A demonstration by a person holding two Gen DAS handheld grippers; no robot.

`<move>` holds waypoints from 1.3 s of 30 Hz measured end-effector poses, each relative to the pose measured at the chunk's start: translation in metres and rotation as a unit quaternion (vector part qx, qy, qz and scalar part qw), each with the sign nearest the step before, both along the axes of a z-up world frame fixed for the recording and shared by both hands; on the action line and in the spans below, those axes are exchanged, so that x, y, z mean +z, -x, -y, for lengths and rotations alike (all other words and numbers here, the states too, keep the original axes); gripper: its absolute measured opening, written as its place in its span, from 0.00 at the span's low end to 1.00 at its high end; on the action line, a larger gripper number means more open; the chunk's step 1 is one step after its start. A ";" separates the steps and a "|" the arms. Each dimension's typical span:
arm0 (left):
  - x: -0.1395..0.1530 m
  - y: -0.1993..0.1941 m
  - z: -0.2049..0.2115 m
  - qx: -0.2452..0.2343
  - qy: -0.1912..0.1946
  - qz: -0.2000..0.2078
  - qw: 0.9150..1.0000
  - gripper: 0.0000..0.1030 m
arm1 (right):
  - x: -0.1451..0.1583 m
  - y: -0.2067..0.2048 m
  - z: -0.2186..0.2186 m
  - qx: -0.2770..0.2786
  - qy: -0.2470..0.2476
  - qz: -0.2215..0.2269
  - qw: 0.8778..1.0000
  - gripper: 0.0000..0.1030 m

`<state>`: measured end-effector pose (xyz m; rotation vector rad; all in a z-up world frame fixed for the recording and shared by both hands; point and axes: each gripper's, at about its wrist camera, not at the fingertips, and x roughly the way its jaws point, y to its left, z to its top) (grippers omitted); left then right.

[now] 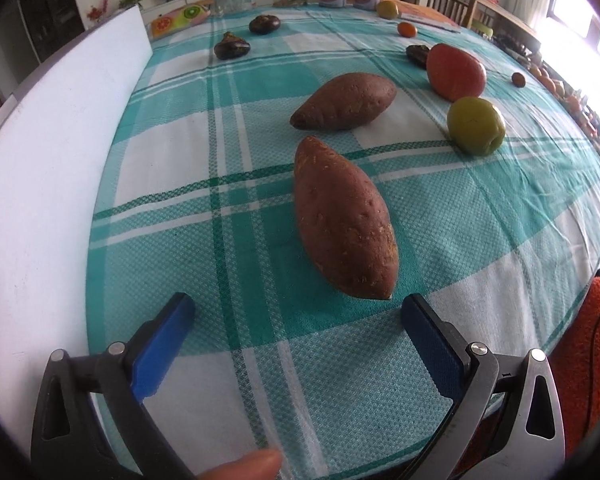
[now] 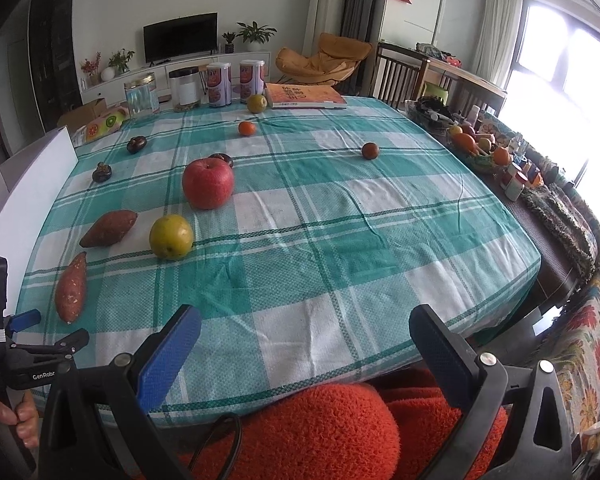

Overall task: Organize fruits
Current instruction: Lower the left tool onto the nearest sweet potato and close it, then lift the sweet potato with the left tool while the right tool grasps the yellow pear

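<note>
Fruit lies scattered over a teal-and-white checked tablecloth (image 2: 340, 216). In the left wrist view, the left gripper (image 1: 298, 318) has its blue-padded jaws spread wide and empty at the bottom of the frame, just short of the near sweet potato (image 1: 344, 220), which lies lengthwise at centre. A second sweet potato (image 1: 344, 100) rests above it, close but apart. To the right sit a green apple (image 1: 476, 125) and, just above that, a red apple (image 1: 455, 71). Three dark mangosteens appear further up: two at upper left (image 1: 231, 46), (image 1: 264, 24), one (image 1: 417, 55) tucked behind the red apple. A small orange (image 1: 407, 29) and a yellow-green fruit (image 1: 387, 9) sit near the top edge. A white board (image 1: 56, 168) runs along the left side.

In the right wrist view, the right gripper (image 2: 305, 334) is likewise spread and holds nothing, low in the frame over the cloth's near edge. A small brown fruit (image 2: 370, 150) lies alone right of centre. The other gripper's frame shows at lower left, held by a hand (image 2: 18, 420).
</note>
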<state>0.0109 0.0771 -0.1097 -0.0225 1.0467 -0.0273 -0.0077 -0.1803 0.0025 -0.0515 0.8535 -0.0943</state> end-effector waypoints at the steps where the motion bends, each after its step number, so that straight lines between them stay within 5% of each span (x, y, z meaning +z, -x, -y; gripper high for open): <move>1: 0.000 0.002 -0.001 -0.002 -0.001 0.009 1.000 1.00 | 0.000 0.000 0.000 0.001 -0.004 0.001 1.000 1.00; 6: 0.004 -0.002 -0.003 -0.021 0.001 0.004 1.000 0.99 | 0.000 0.001 0.001 0.008 -0.024 0.000 1.000 1.00; 10: 0.028 -0.011 -0.013 -0.027 0.079 0.030 0.996 0.98 | -0.004 0.000 0.002 0.007 -0.032 -0.007 0.999 1.00; 16: 0.037 -0.033 -0.005 -0.045 0.087 0.035 0.995 0.95 | -0.009 -0.004 0.000 0.015 -0.050 -0.016 0.998 1.00; 18: 0.030 -0.039 -0.004 -0.041 0.091 0.018 0.995 0.63 | -0.010 -0.005 -0.001 0.020 -0.052 -0.018 0.998 1.00; 19: 0.024 -0.040 -0.004 -0.039 0.093 0.004 0.995 0.57 | -0.011 -0.006 -0.002 0.021 -0.054 -0.020 0.998 1.00; 23: 0.019 -0.040 -0.005 -0.031 0.092 0.002 0.995 0.42 | -0.010 -0.029 -0.008 0.050 -0.085 -0.018 0.995 1.00; 27: 0.021 -0.036 -0.016 -0.020 0.113 0.002 0.993 0.42 | -0.026 -0.083 -0.026 0.106 -0.126 -0.065 0.984 0.99; 28: 0.022 -0.033 -0.019 -0.018 0.115 0.004 0.993 0.42 | -0.031 -0.096 -0.032 0.118 -0.139 -0.077 0.980 0.97; 30: 0.027 -0.026 -0.025 -0.015 0.120 0.008 0.993 0.42 | -0.039 -0.119 -0.048 0.136 -0.150 -0.101 0.974 0.71; 35: 0.045 -0.013 -0.032 -0.019 0.130 0.021 0.991 0.42 | -0.068 -0.158 -0.089 0.164 -0.138 -0.161 0.964 0.69; 39: 0.070 -0.005 -0.036 -0.029 0.150 0.047 0.987 0.42 | -0.083 -0.163 -0.090 0.150 -0.138 -0.174 0.964 0.49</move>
